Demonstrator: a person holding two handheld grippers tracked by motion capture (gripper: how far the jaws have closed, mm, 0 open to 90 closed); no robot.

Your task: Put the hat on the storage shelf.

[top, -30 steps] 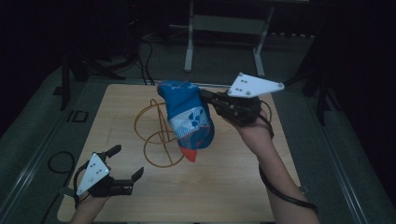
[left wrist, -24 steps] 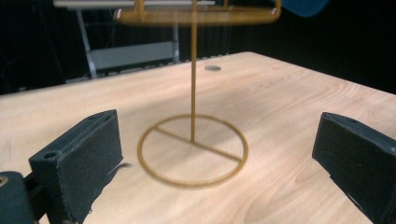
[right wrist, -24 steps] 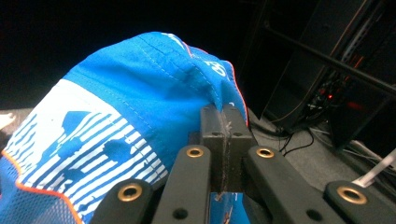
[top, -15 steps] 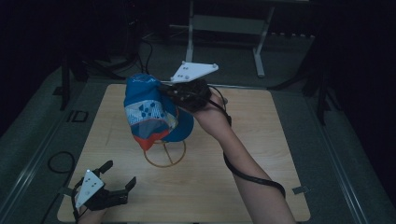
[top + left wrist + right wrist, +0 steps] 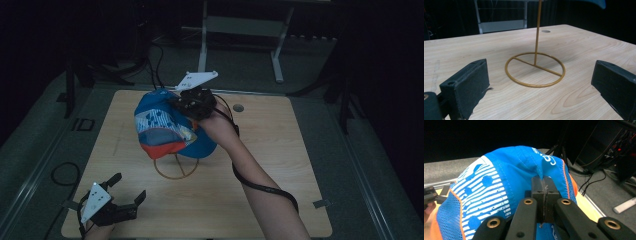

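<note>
A blue cap (image 5: 165,127) with white stripes and orange trim hangs over a gold wire stand (image 5: 176,167) at the table's middle. My right gripper (image 5: 192,102) is shut on a pinch of the cap's blue cloth (image 5: 524,167), its jaws pressed together on the fabric. The stand's ring base (image 5: 535,71) and upright rod lie straight ahead in the left gripper view, with the cap's blue edge (image 5: 596,2) at the rod's top. My left gripper (image 5: 122,200) stands open at the table's near left corner, nothing between its pads (image 5: 467,85).
The wooden table (image 5: 280,165) has a small round hole (image 5: 238,107) at its far right. A metal frame (image 5: 240,30) and cables lie on the floor behind. A black cable trails along the right forearm.
My right gripper has carried the cap leftward and lowered it over the stand's rod. The left gripper has drawn back toward the near left corner, still open.
</note>
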